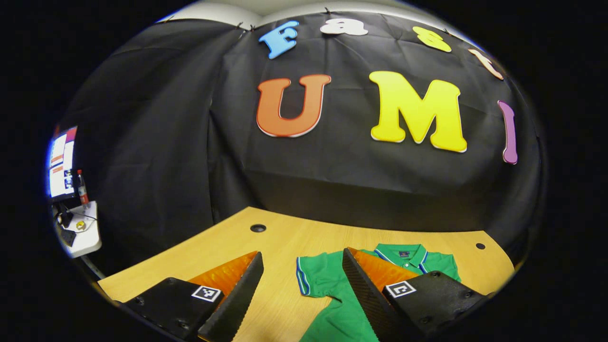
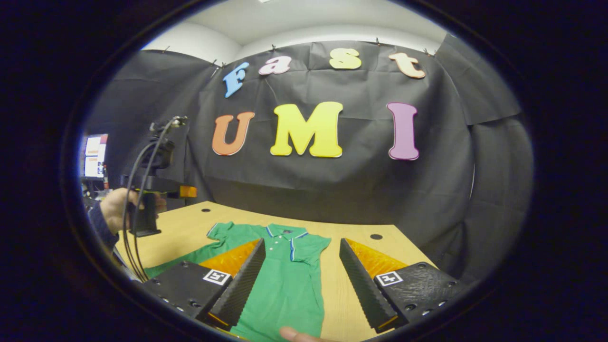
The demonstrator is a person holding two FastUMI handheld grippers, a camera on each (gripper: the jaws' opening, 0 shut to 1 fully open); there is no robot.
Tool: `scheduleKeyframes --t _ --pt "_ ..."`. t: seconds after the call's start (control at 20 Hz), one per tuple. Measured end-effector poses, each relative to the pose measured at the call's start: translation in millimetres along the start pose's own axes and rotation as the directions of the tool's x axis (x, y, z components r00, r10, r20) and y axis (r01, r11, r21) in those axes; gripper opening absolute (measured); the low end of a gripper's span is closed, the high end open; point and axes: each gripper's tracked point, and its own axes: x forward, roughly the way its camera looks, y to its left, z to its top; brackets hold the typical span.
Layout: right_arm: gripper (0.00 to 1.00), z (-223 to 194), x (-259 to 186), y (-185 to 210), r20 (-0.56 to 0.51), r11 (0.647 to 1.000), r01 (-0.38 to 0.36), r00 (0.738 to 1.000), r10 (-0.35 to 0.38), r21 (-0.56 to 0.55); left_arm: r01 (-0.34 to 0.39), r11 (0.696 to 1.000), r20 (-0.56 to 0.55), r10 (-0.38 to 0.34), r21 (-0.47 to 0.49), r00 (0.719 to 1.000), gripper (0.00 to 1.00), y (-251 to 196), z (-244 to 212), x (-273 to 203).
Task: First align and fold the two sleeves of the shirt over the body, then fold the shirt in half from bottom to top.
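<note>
A green polo shirt [image 2: 285, 285] with blue-and-white trim lies flat on the wooden table [image 2: 351, 280], its collar [image 2: 284, 232] at the far end and both short sleeves spread out. My right gripper [image 2: 302, 243] hovers open above the shirt's right side, and the right sleeve [image 2: 311, 247] shows between its fingers. In the left gripper view, my left gripper [image 1: 302, 254] is open over the table at the shirt's [image 1: 342, 313] left side, with the left sleeve [image 1: 313, 278] in its gap. Its right finger hides part of the shirt's chest. Neither gripper holds anything.
A hand [image 2: 114, 209] holds the left gripper [image 2: 187, 191] with trailing cables over the table's left part. A fingertip [image 2: 294, 335] rests by the shirt's near hem. Round holes [image 1: 258, 228] [image 2: 376, 236] mark the table's far corners. A white side table [image 1: 85, 232] carries a bottle and a monitor.
</note>
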Motion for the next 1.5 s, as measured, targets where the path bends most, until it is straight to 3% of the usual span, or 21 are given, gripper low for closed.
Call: scheduleKeyframes --t 0.25,0.5,0.7,0.85,0.9,0.95,1.0,1.05,1.1,1.15,1.5 --pt "0.95 -11 6 -12 0.000 0.998 -0.006 1.000 0.006 0.055 -0.018 1.000 -0.183 0.020 0.013 0.983 1.00 5 -72 76" --pt "0.95 -14 19 -24 0.035 0.999 0.010 0.999 -0.012 0.037 -0.032 0.999 -0.240 0.035 0.018 0.970 1.00 10 -103 122" --pt "0.97 -28 28 -29 0.012 0.998 0.003 1.000 -0.004 0.056 0.014 0.999 -0.273 -0.023 -0.036 0.962 1.00 -2 -116 139" --pt "0.95 -33 32 -33 0.006 0.998 0.003 1.000 -0.004 0.058 -0.006 1.000 -0.295 0.013 0.025 0.955 0.90 6 -125 145" --pt "0.95 -33 33 -33 0.005 0.998 0.004 1.000 -0.005 0.055 -0.017 0.999 -0.289 0.031 0.048 0.957 0.91 10 -124 146" --pt "0.95 -33 32 -34 0.008 0.999 0.005 1.000 -0.005 0.054 -0.023 0.998 -0.283 0.038 0.053 0.958 0.64 9 -122 149" --pt "0.95 -32 33 -35 0.010 0.999 0.007 1.000 -0.008 0.054 -0.011 0.999 -0.283 0.023 0.045 0.959 0.52 7 -122 151" --pt "0.97 -33 33 -37 0.010 0.999 0.009 1.000 -0.010 0.053 -0.016 1.000 -0.278 0.023 0.027 0.960 0.28 8 -120 151" --pt "0.97 -34 33 -39 0.008 0.999 0.014 1.000 -0.015 0.050 -0.006 1.000 -0.276 0.006 0.000 0.961 0.34 5 -119 153" --pt "0.97 -34 33 -42 0.009 0.999 0.021 1.000 -0.022 0.049 -0.010 1.000 -0.277 0.006 -0.015 0.961 0.16 5 -118 151" --pt "0.95 -33 35 -58 0.011 0.995 0.047 0.999 -0.048 0.083 -0.008 0.993 -0.223 0.035 0.120 0.974 0.14 -13 -84 143"
